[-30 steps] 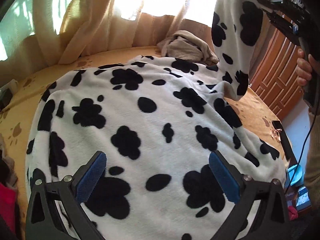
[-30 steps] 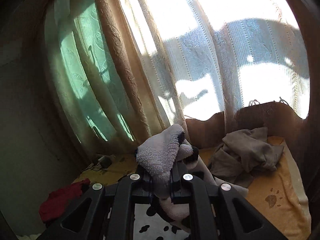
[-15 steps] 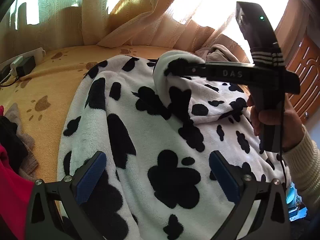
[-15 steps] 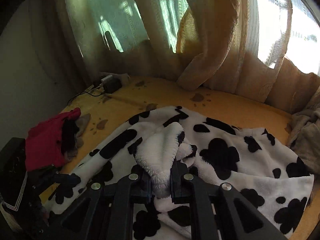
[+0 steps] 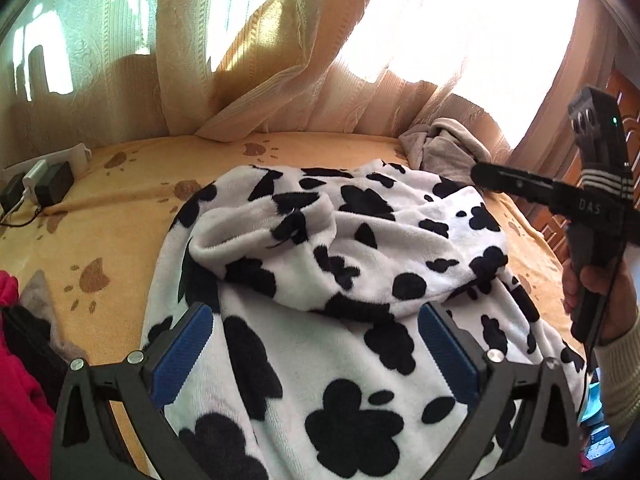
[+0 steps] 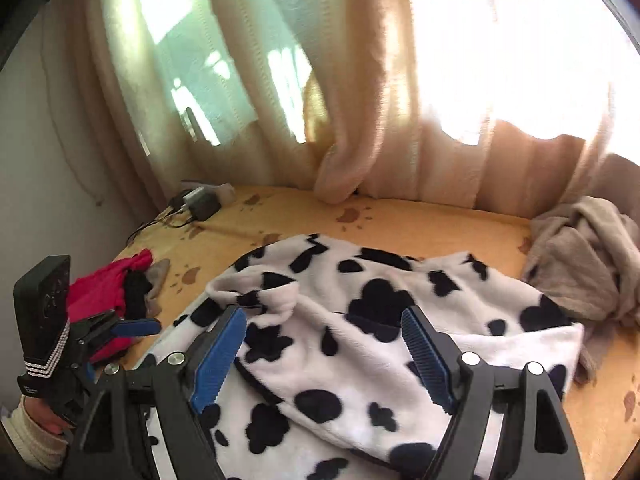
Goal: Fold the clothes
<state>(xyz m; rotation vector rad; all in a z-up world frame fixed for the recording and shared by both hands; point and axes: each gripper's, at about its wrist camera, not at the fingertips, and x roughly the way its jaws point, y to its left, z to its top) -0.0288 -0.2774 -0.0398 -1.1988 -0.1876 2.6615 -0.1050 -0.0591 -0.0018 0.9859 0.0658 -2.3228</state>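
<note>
A white fleece garment with black paw spots (image 5: 320,368) lies spread on the orange bed. One sleeve (image 5: 280,232) lies folded across its body, the cuff toward the left. My left gripper (image 5: 314,350) is open low over the near part of the garment, nothing between its blue pads. In the right wrist view my right gripper (image 6: 324,344) hovers over the folded sleeve (image 6: 260,292) with its jaws opening; the cloth lies below and the pads do not press on it. The left wrist view shows the right gripper (image 5: 480,174) side-on, with a hand on its handle.
A red garment (image 6: 104,292) with dark and grey pieces lies at the bed's left edge. A beige-grey pile of clothes (image 6: 580,256) sits at the back right. Chargers and a power strip (image 6: 200,204) lie by the curtains (image 6: 360,120). The orange sheet (image 5: 120,208) shows on the left.
The right gripper came down from high, drew the sleeve over the garment's body toward the left, then opened and let it go. The left gripper shifted sideways, still open.
</note>
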